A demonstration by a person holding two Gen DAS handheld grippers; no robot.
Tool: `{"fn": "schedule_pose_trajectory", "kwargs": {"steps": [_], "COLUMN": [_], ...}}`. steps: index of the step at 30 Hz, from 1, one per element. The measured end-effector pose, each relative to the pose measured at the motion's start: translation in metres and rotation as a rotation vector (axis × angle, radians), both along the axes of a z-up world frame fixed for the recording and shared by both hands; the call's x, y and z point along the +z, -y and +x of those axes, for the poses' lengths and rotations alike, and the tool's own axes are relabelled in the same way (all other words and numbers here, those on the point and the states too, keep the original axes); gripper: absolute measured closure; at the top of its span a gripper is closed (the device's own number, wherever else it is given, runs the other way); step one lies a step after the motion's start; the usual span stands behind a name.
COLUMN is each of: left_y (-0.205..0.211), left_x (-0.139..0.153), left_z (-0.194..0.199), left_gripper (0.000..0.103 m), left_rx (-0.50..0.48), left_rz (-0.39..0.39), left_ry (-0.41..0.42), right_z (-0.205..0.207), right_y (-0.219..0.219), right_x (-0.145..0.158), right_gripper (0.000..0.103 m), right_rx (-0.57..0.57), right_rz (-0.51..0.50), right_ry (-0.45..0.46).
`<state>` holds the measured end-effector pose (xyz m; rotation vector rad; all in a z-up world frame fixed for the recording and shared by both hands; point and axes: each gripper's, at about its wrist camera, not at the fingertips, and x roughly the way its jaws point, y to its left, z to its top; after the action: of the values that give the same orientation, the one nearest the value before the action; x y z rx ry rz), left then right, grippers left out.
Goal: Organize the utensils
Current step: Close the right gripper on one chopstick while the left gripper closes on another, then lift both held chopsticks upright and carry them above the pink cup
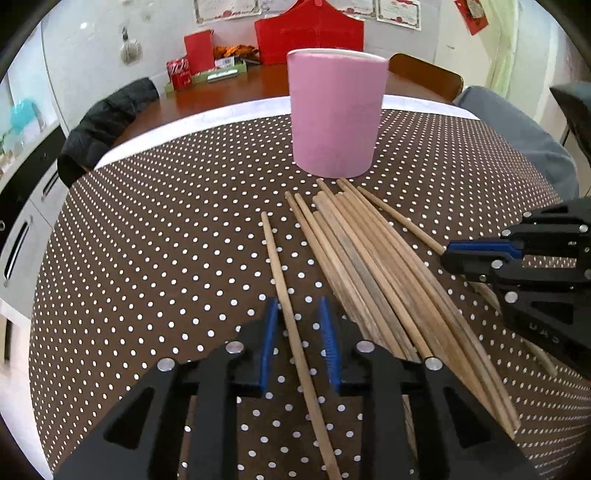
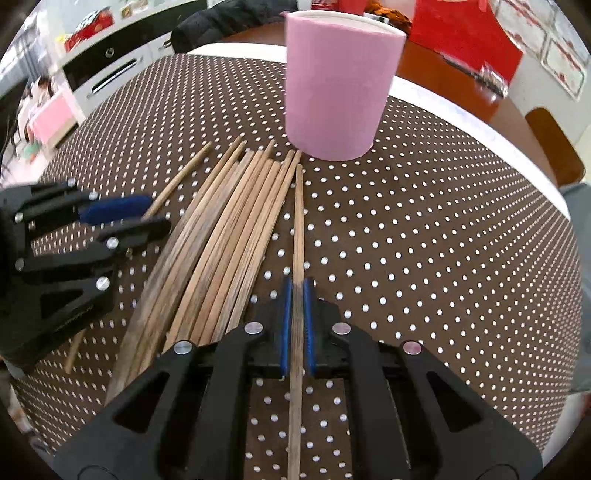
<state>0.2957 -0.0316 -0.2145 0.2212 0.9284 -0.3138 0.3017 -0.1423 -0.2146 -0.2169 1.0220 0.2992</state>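
A pink cup (image 1: 337,110) stands upright on the dotted brown tablecloth (image 1: 166,240); it also shows in the right wrist view (image 2: 338,85). A pile of wooden chopsticks (image 1: 376,266) lies in front of it, also seen in the right wrist view (image 2: 221,236). My left gripper (image 1: 299,332) is open, its pads on either side of a single chopstick (image 1: 280,273) lying left of the pile. My right gripper (image 2: 298,317) is shut on the rightmost chopstick (image 2: 298,229), which lies along the cloth. The right gripper (image 1: 476,258) appears at the right in the left wrist view.
A dark jacket (image 1: 107,122) hangs on a chair at the far left. Red boxes (image 1: 308,33) and clutter sit on the wooden table behind. A chair back (image 1: 428,74) stands at the far right. The left gripper (image 2: 122,218) appears at the left of the right wrist view.
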Motion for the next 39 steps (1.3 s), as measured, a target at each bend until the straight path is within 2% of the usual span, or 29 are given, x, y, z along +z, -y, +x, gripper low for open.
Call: {"fn": "schedule_pose_trajectory", "kwargs": {"steps": [2, 6, 11, 14, 20, 23, 27, 30, 33, 37, 39], "left_y": [-0.002, -0.011, -0.021, -0.023, -0.024, -0.027, -0.032, -0.022, -0.009, 0.004, 0.013], "left_x": [0.0, -0.001, 0.013, 0.036, 0.083, 0.111, 0.152, 0.175, 0.192, 0.199, 0.194], "left_z": [-0.003, -0.012, -0.028, -0.036, -0.044, -0.038, -0.023, -0.008, 0.011, 0.04, 0.059], "left_gripper": [0.096, 0.098, 0.098, 0.098, 0.098, 0.098, 0.098, 0.098, 0.098, 0.098, 0.098], "left_rx": [-0.009, -0.025, -0.031, -0.037, -0.036, -0.019, -0.018, -0.045, -0.067, -0.089, -0.092], "left_rz": [-0.024, -0.128, -0.224, -0.271, -0.366, -0.425, -0.566, -0.607, -0.633, -0.679, -0.694], "left_ry": [-0.002, -0.023, 0.034, 0.1, 0.245, 0.36, 0.53, 0.657, 0.755, 0.822, 0.84], "right_z": [-0.002, -0.021, -0.046, -0.057, -0.062, -0.057, -0.038, -0.019, 0.002, 0.032, 0.047], "right_y": [0.006, 0.023, 0.038, 0.045, 0.052, 0.059, 0.07, 0.074, 0.077, 0.08, 0.079], "right_x": [0.0, 0.006, 0.03, 0.049, 0.083, 0.105, 0.142, 0.165, 0.182, 0.194, 0.195], "right_gripper": [0.097, 0.097, 0.097, 0.097, 0.097, 0.097, 0.097, 0.097, 0.097, 0.097, 0.097], "right_rx": [-0.013, -0.025, -0.019, -0.015, -0.031, -0.06, -0.108, -0.132, -0.149, -0.171, -0.178], "right_rz": [0.041, 0.135, 0.255, 0.336, 0.429, 0.478, 0.53, 0.534, 0.548, 0.557, 0.552], "right_ry": [0.002, 0.054, 0.151, 0.223, 0.358, 0.439, 0.542, 0.617, 0.681, 0.746, 0.767]}}
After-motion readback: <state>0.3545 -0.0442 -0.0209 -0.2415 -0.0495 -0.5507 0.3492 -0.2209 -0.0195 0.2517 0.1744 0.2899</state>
